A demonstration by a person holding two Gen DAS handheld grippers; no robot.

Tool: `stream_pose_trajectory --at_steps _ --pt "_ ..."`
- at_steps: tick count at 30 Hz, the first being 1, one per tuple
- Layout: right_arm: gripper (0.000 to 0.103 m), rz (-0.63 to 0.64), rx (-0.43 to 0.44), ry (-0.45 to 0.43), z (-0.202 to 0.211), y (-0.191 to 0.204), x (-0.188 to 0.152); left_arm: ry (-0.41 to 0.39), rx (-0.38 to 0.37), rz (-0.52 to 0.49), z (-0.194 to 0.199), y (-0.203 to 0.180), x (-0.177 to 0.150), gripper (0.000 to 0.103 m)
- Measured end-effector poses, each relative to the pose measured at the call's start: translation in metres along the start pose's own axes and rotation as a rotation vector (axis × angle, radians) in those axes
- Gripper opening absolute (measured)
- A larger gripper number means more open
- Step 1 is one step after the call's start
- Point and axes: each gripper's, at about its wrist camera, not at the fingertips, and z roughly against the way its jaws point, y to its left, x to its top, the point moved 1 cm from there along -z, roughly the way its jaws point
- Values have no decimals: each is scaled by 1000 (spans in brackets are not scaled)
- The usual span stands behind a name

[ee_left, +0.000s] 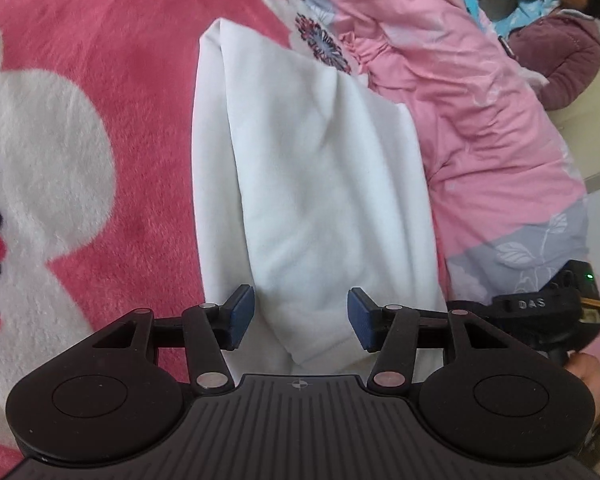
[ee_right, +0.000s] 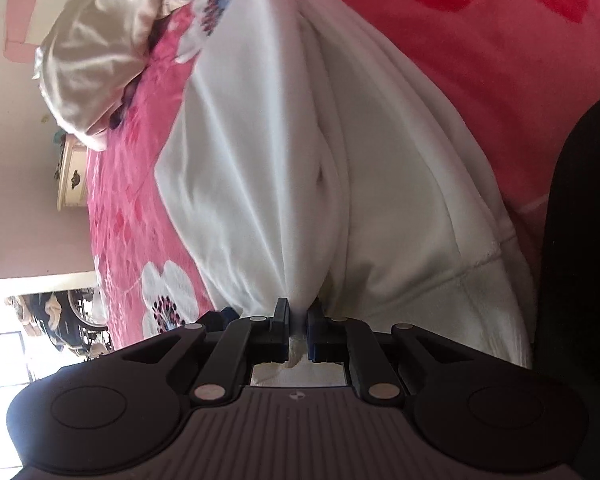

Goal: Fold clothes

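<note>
A white garment (ee_left: 312, 168) lies lengthwise on the pink flowered blanket (ee_left: 100, 40), one side folded over the other. My left gripper (ee_left: 300, 318) hovers at its near end, jaws apart; a ridge of the white cloth runs between the blue pads (ee_left: 242, 312) without either pad touching it. In the right wrist view the same white garment (ee_right: 300, 152) fans out in pleats from my right gripper (ee_right: 299, 330), whose jaws are pinched shut on a bunched edge of it. The other gripper's black body (ee_left: 540, 312) shows at the lower right of the left wrist view.
A pink quilt (ee_left: 460, 92) is piled along the blanket's right side. A person in a purple jacket (ee_left: 560, 52) sits beyond it. A cream satin garment (ee_right: 96, 44) lies heaped at the far end, near a pale bedside cabinet (ee_right: 74, 176).
</note>
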Motion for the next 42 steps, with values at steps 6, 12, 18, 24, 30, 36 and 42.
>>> stream_pose_trajectory --at_steps 6,12,18,24,30,36,42 --pt "12 52 -69 -11 -12 -3 0 30 8 17 -20 -2 -7 52" --pt "34 -4 -51 -40 7 -9 4 32 20 -1 -22 -4 -7 52" --pt "44 7 -60 -99 14 -7 22 35 13 13 -24 -3 -7 52" --pt "49 5 -49 -82 -3 -6 34 27 14 -3 -23 -4 -9 51" --pt "46 19 -43 -44 -10 -1 31 33 0 10 -22 0 -8 49" --pt "47 44 2 -23 -18 12 27 -5 21 39 -22 0 -10 40" --pt "37 59 -40 -30 -25 9 26 -17 20 54 -25 1 -13 38"
